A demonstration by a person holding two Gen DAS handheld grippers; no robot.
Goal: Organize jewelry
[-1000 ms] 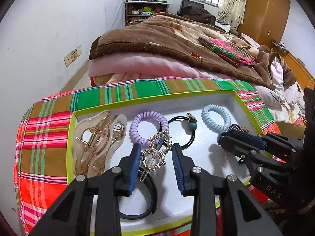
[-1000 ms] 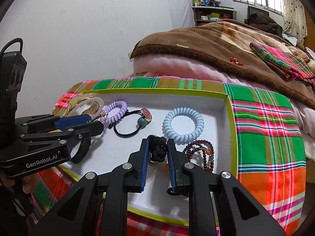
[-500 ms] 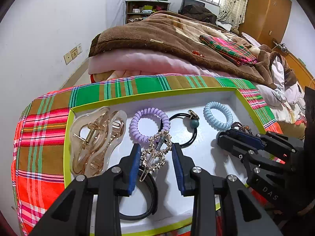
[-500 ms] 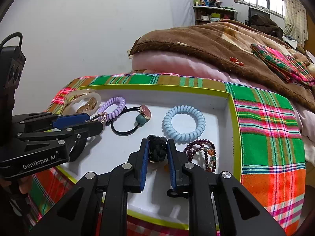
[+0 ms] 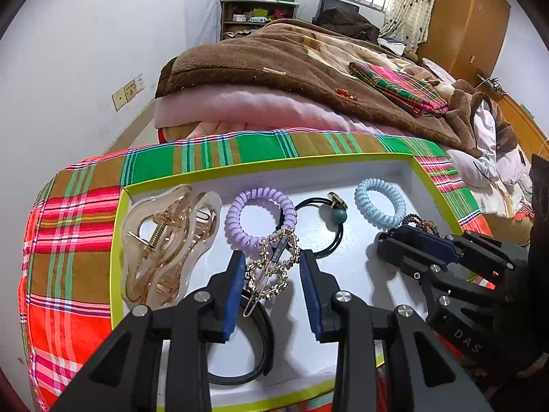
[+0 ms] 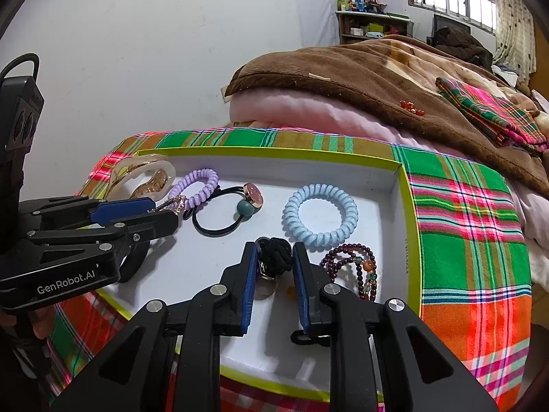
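Two hand-held grippers work over a shallow white tray (image 5: 422, 175) with a lime-green rim, set on a plaid cloth (image 5: 68, 226). Nearest the tray's front edge, the left gripper (image 5: 272, 274) stands with its jaws apart, bracketing a gold rhinestone hair clip (image 5: 271, 267) without clearly pressing it; a black band (image 5: 264, 336) lies under and just in front of the clip. Also toward the tray's front, the right gripper (image 6: 272, 264) has its blue pads closed against a black knotted hair tie (image 6: 274, 259); whether the tie is lifted off the tray floor cannot be told. Just right of it lies a dark beaded bracelet (image 6: 350, 264). Farther into the tray, from its left wall: a clear claw clip (image 5: 164, 240), a purple coil tie (image 5: 257, 216) touching the rhinestone clip's far end, a black elastic with a teal bead (image 5: 338, 215), and a blue coil tie (image 5: 379, 202). Judged step: picking up both pieces for sorting. To do it well, close the left jaws squarely across the clip's metal spine, then raise slowly so its ornaments do not drag the purple coil.
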